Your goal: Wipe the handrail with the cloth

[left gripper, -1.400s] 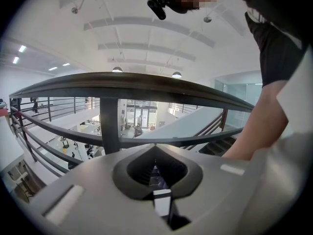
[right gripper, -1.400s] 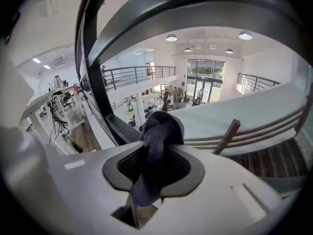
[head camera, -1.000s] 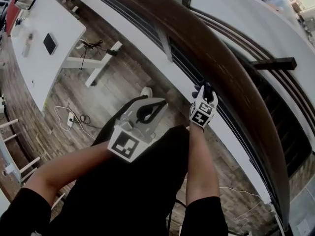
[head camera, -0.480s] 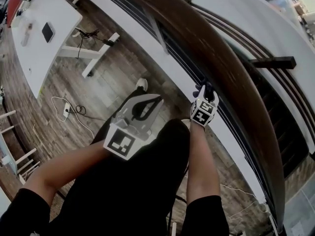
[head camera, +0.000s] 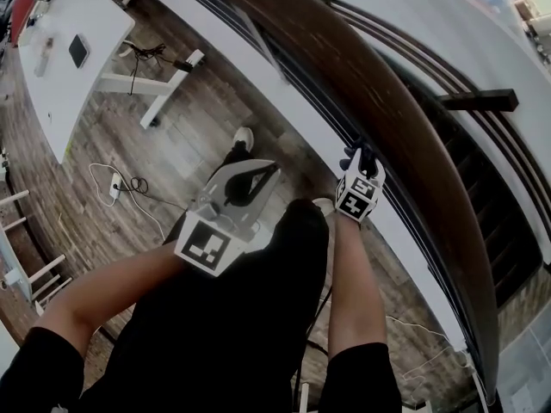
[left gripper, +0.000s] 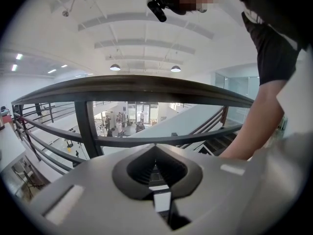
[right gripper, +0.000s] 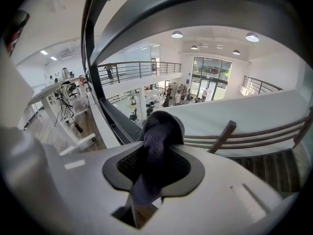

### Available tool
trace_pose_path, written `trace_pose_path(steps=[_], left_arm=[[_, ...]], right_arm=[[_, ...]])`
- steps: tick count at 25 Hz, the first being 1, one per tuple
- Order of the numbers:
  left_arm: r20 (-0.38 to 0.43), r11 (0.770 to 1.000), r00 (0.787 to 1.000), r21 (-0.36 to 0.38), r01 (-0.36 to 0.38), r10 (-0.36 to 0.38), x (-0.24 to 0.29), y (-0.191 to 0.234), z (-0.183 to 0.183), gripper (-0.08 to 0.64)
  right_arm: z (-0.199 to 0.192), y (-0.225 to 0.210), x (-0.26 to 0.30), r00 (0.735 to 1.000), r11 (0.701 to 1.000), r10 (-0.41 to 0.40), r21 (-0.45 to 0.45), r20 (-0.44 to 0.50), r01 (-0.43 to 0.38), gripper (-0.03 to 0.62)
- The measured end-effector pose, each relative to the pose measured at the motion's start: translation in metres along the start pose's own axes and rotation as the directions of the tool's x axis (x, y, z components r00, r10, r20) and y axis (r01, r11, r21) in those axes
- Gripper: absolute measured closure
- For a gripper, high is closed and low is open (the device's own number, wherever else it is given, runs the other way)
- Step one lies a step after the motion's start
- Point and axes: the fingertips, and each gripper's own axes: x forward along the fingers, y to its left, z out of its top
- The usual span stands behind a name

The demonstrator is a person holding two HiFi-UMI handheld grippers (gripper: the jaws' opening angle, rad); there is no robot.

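**Ann:** Brown wood up there, is that the handrail (head camera: 405, 136)? How many do you count?

**Ben:** One handrail. It runs in a long curve. I also count two grippers, one cloth, one white surface and one shoe.

**Ann:** Where is the cloth?

**Ben:** The cloth (right gripper: 159, 136) is dark and bunched up. The right gripper (head camera: 360, 155) has its jaws squeezed on it, and a lump of it sticks out past the tips. That gripper sits right at the near edge of the handrail, on the person's side. I cannot tell if the cloth touches the wood.

**Ann:** And the other one?

**Ben:** The left gripper (head camera: 258, 175) is on the same side of the handrail but well apart from it, out over the floor (head camera: 172, 136). Its jaws are closed with nothing between them.

**Ann:** And the white surface?

**Ben:** The white surface (head camera: 60, 76) is far from the handrail, on the person's side too. The shoe (head camera: 243, 136) is between the two.

**Ann:** What changed from a second ago?

**Ben:** Both grippers have gone a little way along the handrail, away from the white surface, which now looks further off. The jaws are the same as before: right on the cloth, left closed.
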Motion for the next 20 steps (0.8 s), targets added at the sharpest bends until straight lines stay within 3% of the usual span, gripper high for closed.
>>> trace_pose_path(steps=[12,20], left_arm=[[0.031,1.000,1.000,-0.026,0.000,0.000,0.005,-0.023,0.003,0.560],[0.042,0.999,0.998,0.017,0.042,-0.042,0.007,-0.037,0.011,0.560]], right_arm=[[-0.014,-0.024,-0.016,1.000,1.000,0.000,-0.005,0.028,0.001,0.502],[-0.032,-0.046,-0.030,0.999,0.998,-0.044,0.053,0.017,0.043,0.503]])
